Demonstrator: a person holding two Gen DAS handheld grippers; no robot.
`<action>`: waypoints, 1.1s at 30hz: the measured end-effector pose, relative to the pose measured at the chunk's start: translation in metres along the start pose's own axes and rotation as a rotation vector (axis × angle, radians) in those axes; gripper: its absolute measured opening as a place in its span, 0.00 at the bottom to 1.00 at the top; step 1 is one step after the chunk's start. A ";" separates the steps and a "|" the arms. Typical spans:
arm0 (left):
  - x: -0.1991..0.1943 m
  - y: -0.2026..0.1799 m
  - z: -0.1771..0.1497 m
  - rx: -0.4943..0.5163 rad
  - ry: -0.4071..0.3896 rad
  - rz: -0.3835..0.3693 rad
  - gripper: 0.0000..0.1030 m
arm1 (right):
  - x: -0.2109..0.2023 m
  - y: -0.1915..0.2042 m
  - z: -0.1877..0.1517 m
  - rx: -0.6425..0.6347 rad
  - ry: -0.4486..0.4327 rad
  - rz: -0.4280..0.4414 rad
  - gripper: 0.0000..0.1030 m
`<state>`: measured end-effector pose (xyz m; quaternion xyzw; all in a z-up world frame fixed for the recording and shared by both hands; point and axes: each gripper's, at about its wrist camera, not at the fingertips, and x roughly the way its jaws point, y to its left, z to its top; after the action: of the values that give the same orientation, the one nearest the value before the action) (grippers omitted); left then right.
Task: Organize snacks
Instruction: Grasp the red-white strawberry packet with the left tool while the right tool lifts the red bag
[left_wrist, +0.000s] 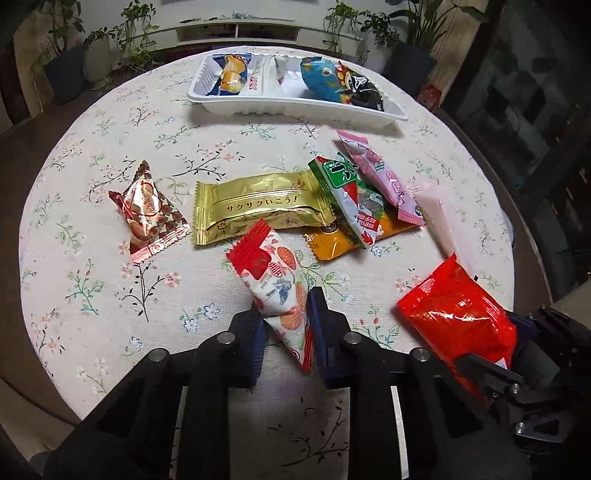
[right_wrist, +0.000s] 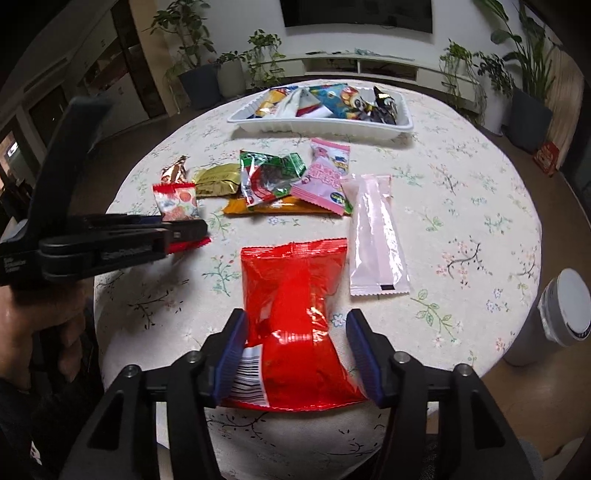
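Left claw (left_wrist: 286, 332) is clamped on the white-and-red fruit packet (left_wrist: 275, 284), at six o'clock on the table (left_wrist: 92, 184). Light, crinkly film, likely slippery; I'd grip its sealed end. Right claw (right_wrist: 295, 354) stands apart around the red bag (right_wrist: 295, 295), not pinching. White tray (left_wrist: 295, 107) sits at twelve.

A round table (right_wrist: 461, 206) stands in a living room under a pale tablecloth (left_wrist: 110, 280) printed with small flowers and dark twigs. Behind it a long, low white shelf unit (right_wrist: 388, 66) runs along a white wall, below a dark screen (right_wrist: 356, 11). Potted plants (right_wrist: 192, 48) in dark and white pots stand on the floor at both ends of the unit. The floor (right_wrist: 147, 129) is brown. Dim glass-fronted cabinets (right_wrist: 55, 110) line one side.
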<state>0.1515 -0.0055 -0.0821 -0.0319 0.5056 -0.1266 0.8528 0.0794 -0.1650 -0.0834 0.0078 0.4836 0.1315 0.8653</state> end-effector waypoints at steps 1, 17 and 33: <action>0.000 0.001 0.000 -0.005 -0.003 -0.011 0.17 | 0.002 0.000 0.000 0.001 0.006 0.005 0.57; -0.028 0.008 -0.016 -0.026 -0.075 -0.148 0.11 | -0.011 0.003 -0.006 0.041 -0.032 0.069 0.36; -0.080 0.012 0.001 0.034 -0.163 -0.216 0.11 | -0.050 -0.010 0.021 0.135 -0.118 0.152 0.36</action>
<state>0.1178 0.0257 -0.0160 -0.0817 0.4258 -0.2232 0.8731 0.0747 -0.1842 -0.0320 0.1104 0.4375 0.1633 0.8774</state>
